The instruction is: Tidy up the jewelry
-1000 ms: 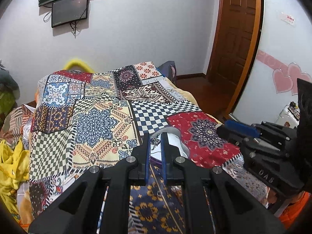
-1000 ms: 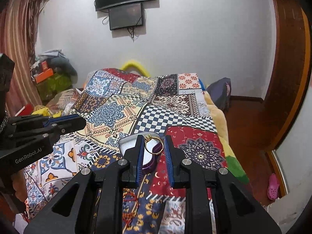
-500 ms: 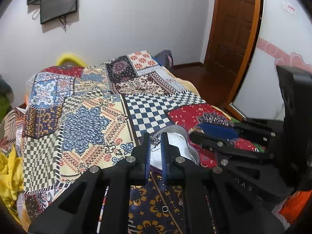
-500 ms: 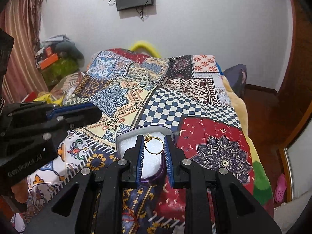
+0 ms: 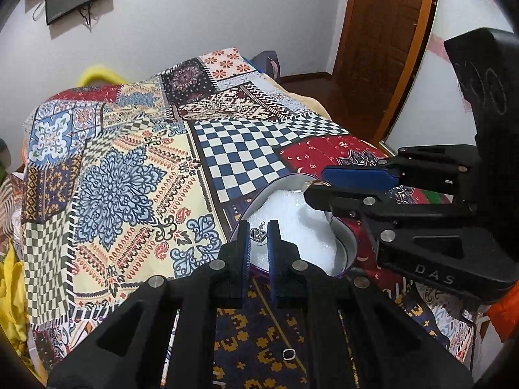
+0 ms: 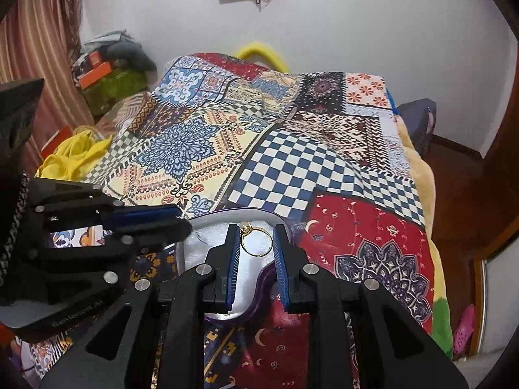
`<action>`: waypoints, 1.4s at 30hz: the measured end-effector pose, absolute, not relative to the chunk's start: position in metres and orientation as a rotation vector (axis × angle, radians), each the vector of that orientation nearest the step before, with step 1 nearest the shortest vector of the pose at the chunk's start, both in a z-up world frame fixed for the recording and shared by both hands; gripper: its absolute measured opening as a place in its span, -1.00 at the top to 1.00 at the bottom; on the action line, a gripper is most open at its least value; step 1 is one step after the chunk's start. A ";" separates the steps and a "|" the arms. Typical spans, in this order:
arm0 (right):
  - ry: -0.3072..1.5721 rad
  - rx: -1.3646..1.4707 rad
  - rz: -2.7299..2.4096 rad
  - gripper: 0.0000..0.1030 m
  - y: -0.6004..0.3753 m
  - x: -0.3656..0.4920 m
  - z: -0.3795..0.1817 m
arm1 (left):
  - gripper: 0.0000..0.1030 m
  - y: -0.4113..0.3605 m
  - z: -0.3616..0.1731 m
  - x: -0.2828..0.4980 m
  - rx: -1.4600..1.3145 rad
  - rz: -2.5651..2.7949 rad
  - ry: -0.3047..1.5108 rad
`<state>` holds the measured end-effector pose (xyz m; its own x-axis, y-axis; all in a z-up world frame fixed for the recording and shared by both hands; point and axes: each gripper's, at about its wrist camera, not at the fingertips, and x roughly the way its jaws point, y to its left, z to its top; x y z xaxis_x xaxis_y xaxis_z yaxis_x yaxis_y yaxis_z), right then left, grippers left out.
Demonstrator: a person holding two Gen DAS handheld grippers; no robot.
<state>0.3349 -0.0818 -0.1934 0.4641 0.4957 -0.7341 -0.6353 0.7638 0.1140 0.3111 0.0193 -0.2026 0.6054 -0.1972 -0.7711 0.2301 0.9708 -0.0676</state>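
Right hand-held gripper (image 6: 256, 241) pinches a gold ring (image 6: 257, 241) between its pads; left hand-held gripper (image 5: 259, 235), at its 9 o'clock, clamps a silver crown charm (image 5: 258, 234). Both hover over the white-lined jewelry box (image 5: 348, 253) on the patchwork bed (image 5: 129, 178).

My left gripper (image 5: 259, 236) was matte black plastic with blue ribbed pads (image 5: 271, 256) lining its two fingers and round silver screws at the joints. My right gripper (image 6: 256, 240) matched it, black with blue pads (image 6: 234, 259). At three o'clock in the left view, its side bore pale "DAS" lettering; "GenRobot.AI" marked the other.
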 end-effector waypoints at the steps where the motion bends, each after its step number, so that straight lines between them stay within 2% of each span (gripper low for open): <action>1: 0.839 -0.185 0.704 0.64 -0.081 0.336 -0.194 | 0.84 0.020 -0.202 0.311 0.040 -0.249 0.886; 4: 0.847 -0.192 0.709 0.64 -0.078 0.338 -0.196 | 0.82 0.021 -0.201 0.309 0.049 -0.250 0.883; 8: 0.856 -0.198 0.719 0.64 -0.073 0.338 -0.197 | 0.57 0.025 -0.197 0.306 0.054 -0.246 0.874; 10: 0.861 -0.207 0.722 0.64 -0.070 0.339 -0.199 | 0.53 0.026 -0.195 0.304 0.059 -0.244 0.870; 18: 0.911 -0.231 0.717 0.63 -0.064 0.339 -0.201 | 0.42 0.039 -0.186 0.295 0.046 -0.197 0.860; 23: 0.910 -0.214 0.692 0.45 -0.071 0.333 -0.191 | 0.39 0.043 -0.175 0.285 0.033 -0.180 0.852; 26: 0.895 -0.187 0.673 0.44 -0.079 0.328 -0.180 | 0.38 0.045 -0.165 0.275 0.029 -0.172 0.839; 31: 0.844 -0.148 0.625 0.44 -0.099 0.316 -0.154 | 0.21 0.045 -0.149 0.258 0.022 -0.161 0.810; 42: 0.792 -0.125 0.585 0.41 -0.117 0.276 -0.137 | 0.20 0.037 -0.149 0.220 0.033 -0.171 0.841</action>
